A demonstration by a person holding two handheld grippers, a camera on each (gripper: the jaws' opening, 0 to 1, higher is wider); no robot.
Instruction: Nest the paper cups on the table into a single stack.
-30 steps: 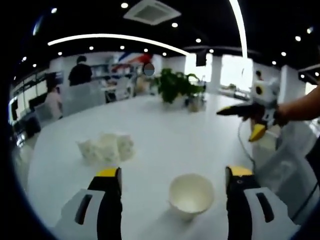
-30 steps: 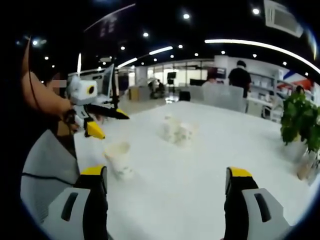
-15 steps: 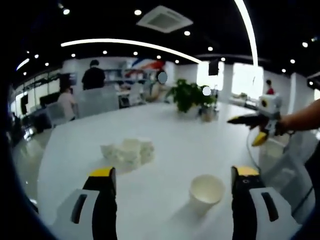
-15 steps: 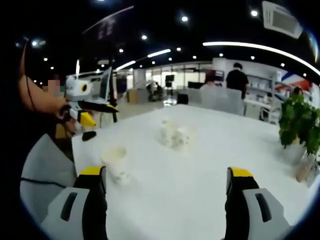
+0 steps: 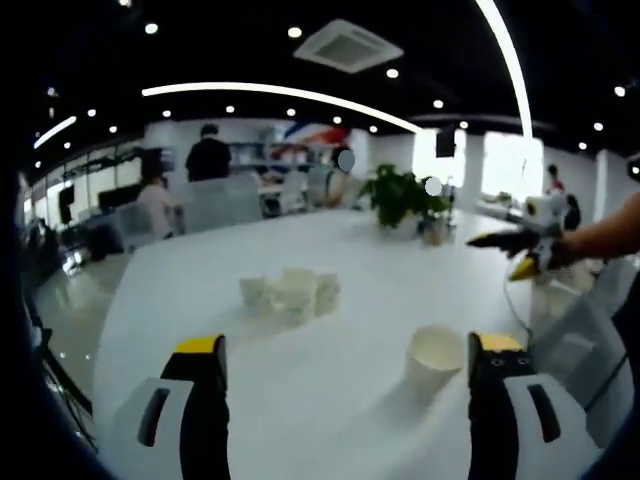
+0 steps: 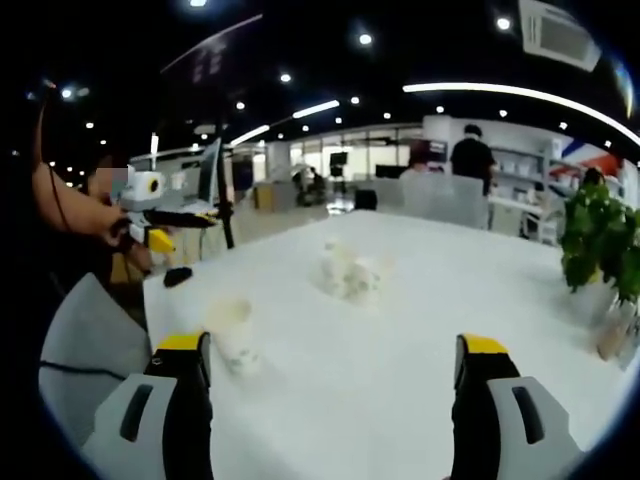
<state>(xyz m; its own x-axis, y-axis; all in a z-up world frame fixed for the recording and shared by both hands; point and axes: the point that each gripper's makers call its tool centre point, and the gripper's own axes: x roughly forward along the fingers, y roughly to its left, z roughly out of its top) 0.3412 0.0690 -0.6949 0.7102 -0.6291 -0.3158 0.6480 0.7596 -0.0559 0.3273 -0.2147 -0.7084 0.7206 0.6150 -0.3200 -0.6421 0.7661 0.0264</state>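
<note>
Paper: 1 paper cup (image 5: pixel 436 358) stands upright near the table (image 5: pixel 350 260) edge, apart from the cup cluster (image 5: pixel 291 293), so nesting is unstarted.
Left gripper (image 5: pixel 352 352): spread, empty, approaching.
Right gripper (image 6: pixel 327 352): spread, empty.

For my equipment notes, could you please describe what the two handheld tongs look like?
Each set of tongs has two black jaws with yellow tips on white housings. Seen from across, the left tongs and right tongs show a white body with yellow trim. A dark cable trails below.
</note>
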